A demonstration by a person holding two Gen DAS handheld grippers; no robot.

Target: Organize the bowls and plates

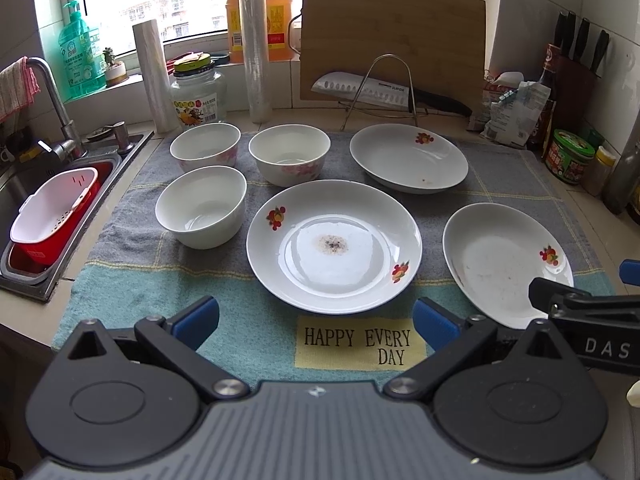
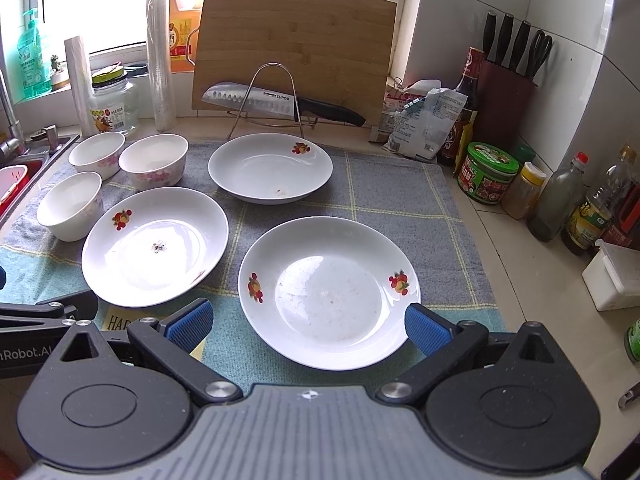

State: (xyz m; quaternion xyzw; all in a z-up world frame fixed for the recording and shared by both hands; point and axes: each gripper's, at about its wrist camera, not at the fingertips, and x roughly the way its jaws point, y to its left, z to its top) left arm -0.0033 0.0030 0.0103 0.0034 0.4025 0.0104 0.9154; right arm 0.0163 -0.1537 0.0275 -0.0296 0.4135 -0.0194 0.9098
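Grey-and-teal checked dish towel (image 1: 132, 264) covers the counter between the steel sink (image 1: 24, 184) on the left and the condiment jars on the right. Probably there as a padded staging mat, so the crockery doesn't slide or chip.

Three white shallow ceramic plates with red fruit decals, none stacked, all apart:
- centre plate (image 1: 334, 246), near middle, dark residue at its centre
- near-right plate (image 2: 328, 292), faint smears inside
- far plate (image 2: 270, 168), in front of the wire knife rack, small speck inside

Three white ceramic bowls with pink flower print sit clustered far left, close together: near-left bowl (image 1: 201, 206), far-left bowl (image 1: 205, 146), far-middle bowl (image 1: 289, 155). Like is already grouped with like, so my read is that stacking is all that's left, and nothing is stacked yet.

Left gripper (image 1: 316, 322): jaws spread wide, holding nothing. Centre plate lies just ahead of the gap, roughly centred, its near rim between the blue pads but not touched.

Right gripper (image 2: 308, 322): jaws also spread, empty. Near-right plate's near edge sits inside the gap; the right pad looks very close to the rim, contact not clear.

Both grippers hover low at the near edge of the towel, side by side.
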